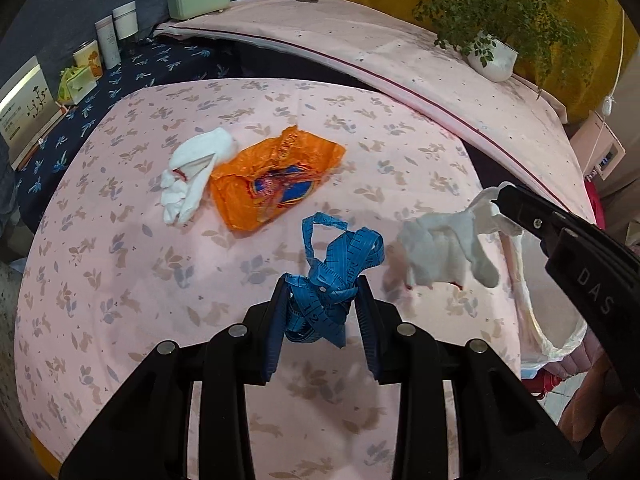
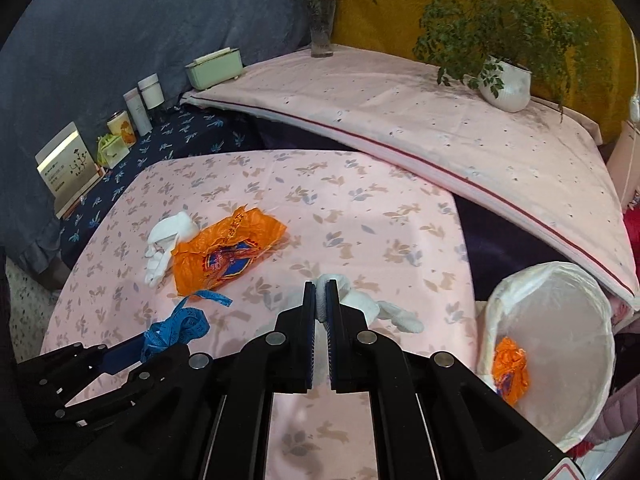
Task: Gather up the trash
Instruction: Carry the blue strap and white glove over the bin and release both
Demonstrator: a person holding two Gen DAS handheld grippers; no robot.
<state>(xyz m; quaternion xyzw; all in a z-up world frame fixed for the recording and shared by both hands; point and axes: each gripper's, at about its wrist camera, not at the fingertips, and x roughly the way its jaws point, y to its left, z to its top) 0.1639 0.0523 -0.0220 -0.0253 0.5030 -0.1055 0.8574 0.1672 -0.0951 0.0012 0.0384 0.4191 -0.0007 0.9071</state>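
My left gripper [image 1: 322, 296] is shut on a tangled blue measuring tape [image 1: 334, 276], held above the pink rabbit-print table [image 1: 120, 280]; it also shows in the right wrist view [image 2: 176, 330]. My right gripper [image 2: 321, 292] is shut on a crumpled white tissue [image 2: 368, 306], which hangs in the left wrist view [image 1: 444, 252] off the table. An orange plastic wrapper [image 1: 276, 180] and another white tissue [image 1: 196, 172] lie on the table further back. A white-lined bin [image 2: 560, 360] at the right holds an orange wrapper [image 2: 510, 370].
A shelf at the left carries a card box [image 2: 68, 164], small packs and white bottles [image 2: 144, 100]. A green box [image 2: 216, 66], a glass vase [image 2: 322, 28] and a potted plant [image 2: 506, 84] stand on the raised pink surface behind.
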